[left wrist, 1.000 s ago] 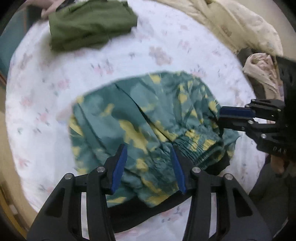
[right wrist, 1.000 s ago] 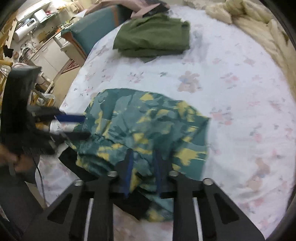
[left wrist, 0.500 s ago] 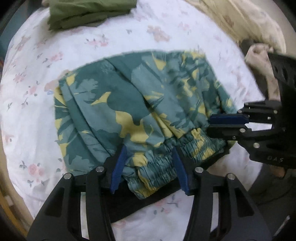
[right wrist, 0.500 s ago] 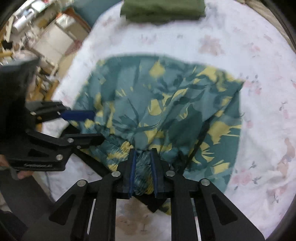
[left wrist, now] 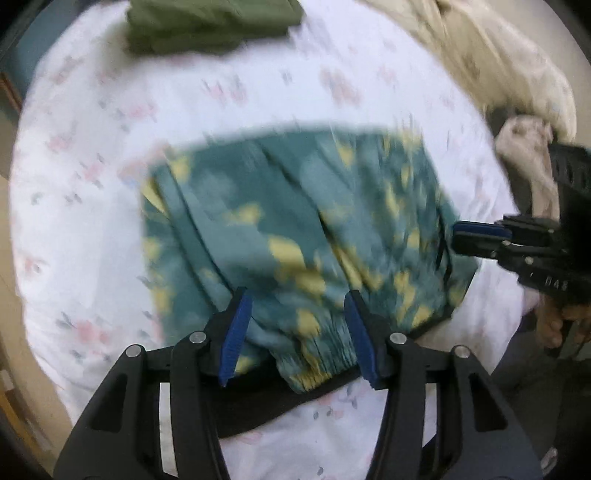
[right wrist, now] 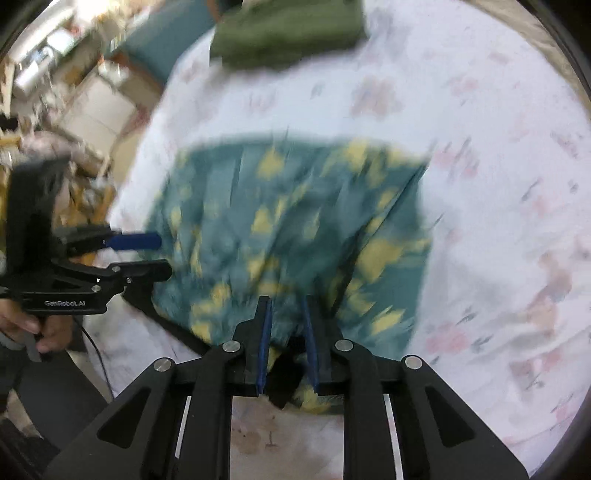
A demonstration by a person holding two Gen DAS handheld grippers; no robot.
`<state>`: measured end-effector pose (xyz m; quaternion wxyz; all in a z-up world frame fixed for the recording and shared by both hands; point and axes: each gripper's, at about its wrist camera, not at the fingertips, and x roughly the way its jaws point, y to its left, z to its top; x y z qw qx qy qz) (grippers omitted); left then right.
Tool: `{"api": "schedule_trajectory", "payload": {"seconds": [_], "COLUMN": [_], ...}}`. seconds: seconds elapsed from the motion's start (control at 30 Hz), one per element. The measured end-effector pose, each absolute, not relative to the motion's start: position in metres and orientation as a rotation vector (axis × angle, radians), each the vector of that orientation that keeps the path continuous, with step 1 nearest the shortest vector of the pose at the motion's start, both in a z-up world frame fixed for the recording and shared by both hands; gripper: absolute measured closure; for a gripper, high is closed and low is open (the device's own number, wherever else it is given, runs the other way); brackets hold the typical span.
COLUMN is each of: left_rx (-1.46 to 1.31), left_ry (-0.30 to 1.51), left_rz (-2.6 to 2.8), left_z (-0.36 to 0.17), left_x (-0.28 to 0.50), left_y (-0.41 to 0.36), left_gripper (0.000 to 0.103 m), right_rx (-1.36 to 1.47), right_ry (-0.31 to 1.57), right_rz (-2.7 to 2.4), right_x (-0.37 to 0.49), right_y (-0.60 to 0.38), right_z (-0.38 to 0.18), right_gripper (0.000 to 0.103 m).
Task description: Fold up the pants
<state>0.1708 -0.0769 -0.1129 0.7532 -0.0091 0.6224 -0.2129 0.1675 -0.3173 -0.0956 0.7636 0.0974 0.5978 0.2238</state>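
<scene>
Both views motion-blurred. Teal-yellow print pants (left wrist: 295,236) laid folded on bed (left wrist: 92,229), near its front edge, waistband toward front. Left gripper (left wrist: 297,317) seen with fingers (left wrist: 236,332) spread wide either side of waistband; cloth between them, not clamped. Right gripper (right wrist: 286,332) seen with fingers (right wrist: 264,343) narrowly parted, pants cloth between; whether cloth is pinched cannot be told. Folded green garment (right wrist: 288,33) placed at bed's far edge, well apart from pants. Cream blanket (left wrist: 498,70) bunched along bed's right edge.
</scene>
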Motion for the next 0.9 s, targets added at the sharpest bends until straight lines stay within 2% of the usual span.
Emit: {"api": "schedule_trajectory", "payload": {"seconds": [0.07,0.1,0.13,0.2,0.4,0.63,0.67,0.7,0.73,0.77,0.8,0.83,0.87,0.9], "left_rx": [-0.027,-0.031,-0.039,-0.041,-0.214,-0.104,-0.073,-0.031,-0.015,-0.003,-0.003,-0.025,-0.041,0.013], "left_ry": [1.312,1.298,1.284,1.283,1.328,1.370,1.368,1.358,1.351,1.345,1.349,1.356,1.349,1.321], "left_rz": [-0.406,-0.378,-0.350,-0.319,-0.288,-0.427,-0.438,-0.449,-0.459,-0.473,-0.478,-0.501,-0.538,-0.551], "left_z": [-0.104,-0.102,-0.101,-0.107,-0.135,-0.164,-0.166,-0.167,-0.168,-0.167,-0.167,-0.166,-0.164,-0.159], "left_x": [0.187,0.195,0.205,0.221,0.254,0.266,0.267,0.268,0.268,0.270,0.273,0.275,0.278,0.279], "left_y": [-0.058,-0.049,-0.040,-0.032,-0.001,-0.041,-0.047,-0.053,-0.056,-0.057,-0.057,-0.056,-0.056,-0.059], "left_gripper": [0.043,0.038,0.036,0.031,0.031,0.034,0.038,0.047,0.054,0.068,0.092,0.098,0.098,0.098], "right_rx": [0.287,0.330,0.353,0.389,0.472,0.467,0.461,0.446,0.432,0.401,0.377,0.365,0.358,0.364], "right_ry": [1.241,1.220,1.215,1.219,1.253,1.302,1.312,1.327,1.341,1.362,1.379,1.388,1.399,1.393], "right_rz": [0.453,0.422,0.402,0.373,0.328,0.389,0.402,0.419,0.446,0.473,0.492,0.501,0.509,0.509], "right_x": [0.175,0.182,0.188,0.200,0.234,0.267,0.270,0.272,0.273,0.274,0.274,0.274,0.274,0.276], "right_y": [-0.340,-0.354,-0.362,-0.373,-0.393,-0.375,-0.371,-0.365,-0.360,-0.352,-0.346,-0.343,-0.341,-0.341], "right_z": [-0.084,-0.080,-0.081,-0.088,-0.117,-0.142,-0.144,-0.148,-0.151,-0.155,-0.158,-0.160,-0.161,-0.161], "right_gripper": [0.084,0.079,0.060,0.034,0.034,0.035,0.035,0.040,0.050,0.058,0.070,0.075,0.078,0.087]}}
